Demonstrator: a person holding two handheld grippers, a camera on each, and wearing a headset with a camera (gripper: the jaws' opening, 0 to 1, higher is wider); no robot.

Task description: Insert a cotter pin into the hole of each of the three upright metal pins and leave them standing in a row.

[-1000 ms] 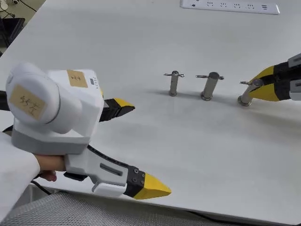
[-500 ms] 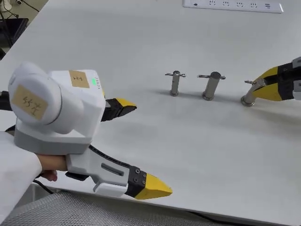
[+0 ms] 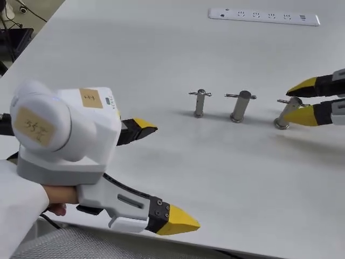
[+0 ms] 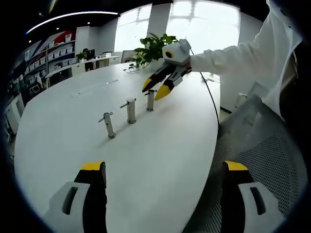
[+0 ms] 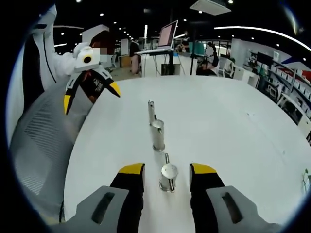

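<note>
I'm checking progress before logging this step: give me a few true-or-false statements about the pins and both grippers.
1. Three metal pins stand in a row on the table. True.
2. The right gripper is shut on the end pin. False: its jaws stand open, one on either side of that pin.
3. The left gripper holds a cotter pin. False: it is open and empty, well away from the pins.
4. A power strip lies at the table's far side. True.
</note>
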